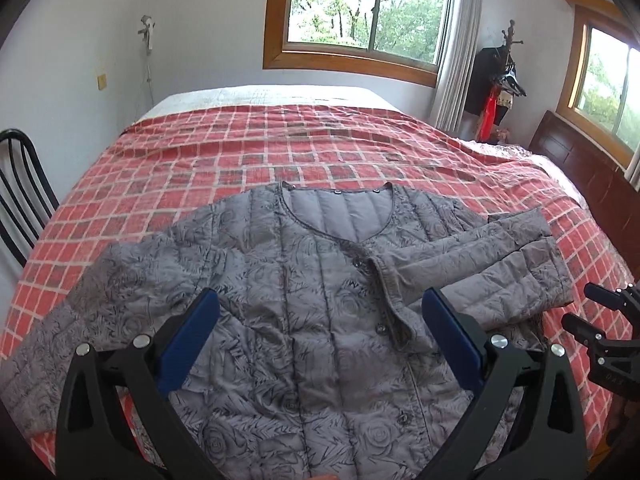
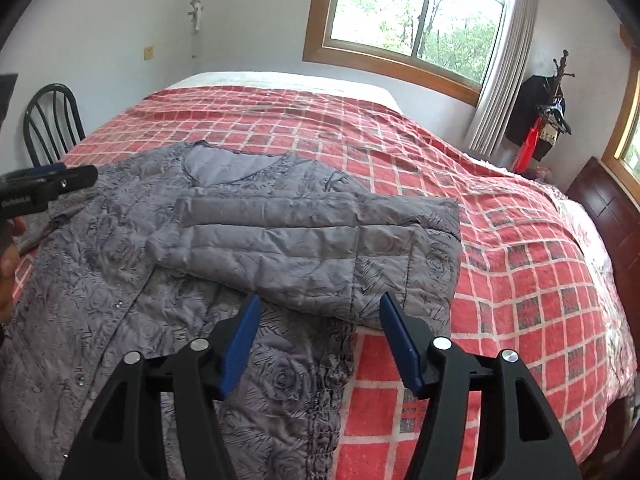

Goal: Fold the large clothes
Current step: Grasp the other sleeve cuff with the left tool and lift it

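Observation:
A grey quilted jacket (image 1: 296, 300) with a rose pattern lies front up on the bed (image 1: 280, 148), collar away from me. Its right sleeve (image 1: 484, 256) is folded across the chest; its left sleeve (image 1: 80, 312) lies spread out to the left. My left gripper (image 1: 320, 300) is open and empty above the jacket's front. My right gripper (image 2: 318, 304) is open and empty, just above the jacket's right edge, near the folded sleeve (image 2: 304, 232). The jacket (image 2: 120, 280) fills the left of the right wrist view. The right gripper also shows at the left wrist view's right edge (image 1: 592, 308).
The bed has a red checked cover (image 2: 500, 248). A black chair (image 1: 20, 188) stands at its left. A dark wooden headboard (image 1: 580, 160) is at the right. A coat stand (image 1: 504, 80) with hanging items stands by the curtain (image 1: 456, 60) under the window.

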`<move>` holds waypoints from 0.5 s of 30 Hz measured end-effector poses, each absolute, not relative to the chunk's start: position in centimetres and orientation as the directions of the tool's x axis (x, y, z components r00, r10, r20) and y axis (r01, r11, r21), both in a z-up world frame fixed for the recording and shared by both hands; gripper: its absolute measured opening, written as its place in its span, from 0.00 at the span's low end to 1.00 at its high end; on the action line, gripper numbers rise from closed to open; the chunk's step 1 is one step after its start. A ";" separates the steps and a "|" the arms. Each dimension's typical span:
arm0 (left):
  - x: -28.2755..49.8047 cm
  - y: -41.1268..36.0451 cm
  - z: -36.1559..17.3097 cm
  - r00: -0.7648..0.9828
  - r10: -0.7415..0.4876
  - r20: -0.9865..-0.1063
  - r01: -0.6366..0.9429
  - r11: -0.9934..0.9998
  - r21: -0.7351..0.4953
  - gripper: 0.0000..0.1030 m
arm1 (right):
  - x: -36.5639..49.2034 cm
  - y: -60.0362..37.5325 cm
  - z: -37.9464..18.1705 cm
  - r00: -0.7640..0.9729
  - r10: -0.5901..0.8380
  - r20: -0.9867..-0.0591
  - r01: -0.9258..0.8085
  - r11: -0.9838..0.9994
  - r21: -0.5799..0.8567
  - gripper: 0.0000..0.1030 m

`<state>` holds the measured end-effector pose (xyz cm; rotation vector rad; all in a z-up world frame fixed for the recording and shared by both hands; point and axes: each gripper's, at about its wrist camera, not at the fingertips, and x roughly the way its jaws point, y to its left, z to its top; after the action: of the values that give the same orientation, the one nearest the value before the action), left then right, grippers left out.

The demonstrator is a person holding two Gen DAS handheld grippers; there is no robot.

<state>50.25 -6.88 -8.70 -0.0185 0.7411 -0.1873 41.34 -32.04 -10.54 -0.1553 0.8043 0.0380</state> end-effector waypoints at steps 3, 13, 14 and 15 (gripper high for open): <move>50.9 -7.4 -8.8 0.719 -0.184 -0.670 0.167 0.982 -0.091 0.97 | 41.8 -32.1 -11.1 0.686 -0.024 -0.727 -0.099 0.987 -0.127 0.61; 53.8 -11.7 -11.9 0.637 -0.215 -0.740 0.198 0.974 -0.112 0.97 | 42.3 -33.2 -12.1 0.675 -0.029 -0.737 -0.089 0.989 -0.121 0.62; 54.4 -12.5 -12.5 0.614 -0.223 -0.757 0.208 0.971 -0.118 0.97 | 42.3 -33.3 -12.2 0.675 -0.031 -0.738 -0.088 0.989 -0.121 0.62; 54.8 -13.0 -12.9 0.600 -0.221 -0.769 0.209 0.971 -0.116 0.96 | 42.4 -33.4 -12.2 0.673 -0.031 -0.739 -0.086 0.989 -0.119 0.62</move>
<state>54.77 -12.98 -12.95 -0.0147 0.8933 -0.2489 42.39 -33.40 -12.20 -0.1482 0.8328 0.0312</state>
